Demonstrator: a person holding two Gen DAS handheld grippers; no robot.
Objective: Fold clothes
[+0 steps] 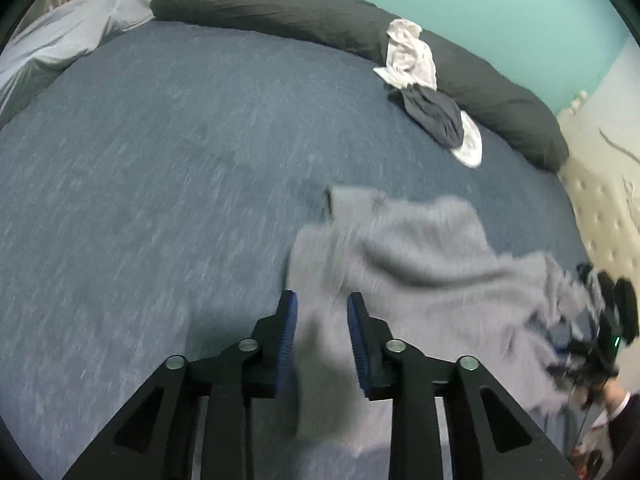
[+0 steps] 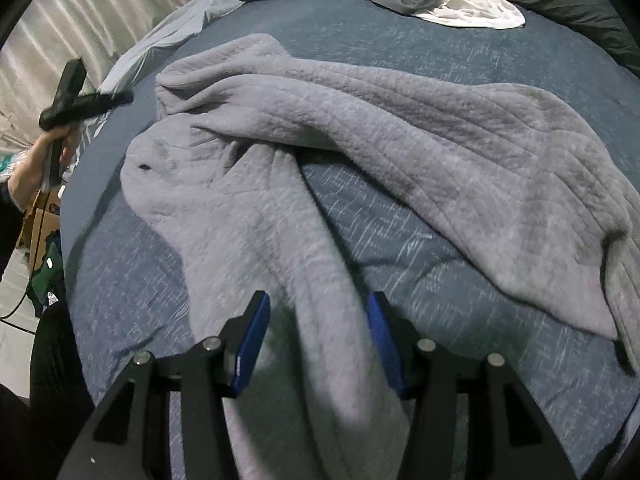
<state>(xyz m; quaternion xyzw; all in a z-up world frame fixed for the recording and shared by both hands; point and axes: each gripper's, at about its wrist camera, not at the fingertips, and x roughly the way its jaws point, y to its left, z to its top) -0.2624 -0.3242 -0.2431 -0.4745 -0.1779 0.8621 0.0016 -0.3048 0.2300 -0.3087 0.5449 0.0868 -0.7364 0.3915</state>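
A grey fleece garment (image 2: 360,152) lies crumpled on the blue bed cover (image 2: 460,256); it also shows blurred in the left wrist view (image 1: 420,252). My left gripper (image 1: 322,304) is open above the garment's left edge, jaws apart with cloth between them but not clamped. My right gripper (image 2: 318,308) is open, its jaws on either side of a long strip of the garment that runs between them. The right gripper shows at the far right of the left wrist view (image 1: 600,336), the left gripper at the far left of the right wrist view (image 2: 76,100).
A dark grey pillow (image 1: 320,12) lies along the far edge of the bed. A white garment (image 1: 408,54) and a dark navy garment (image 1: 436,116) lie beside it. A pale sheet (image 1: 60,44) is bunched at the far left. A padded cream headboard (image 1: 604,200) stands at the right.
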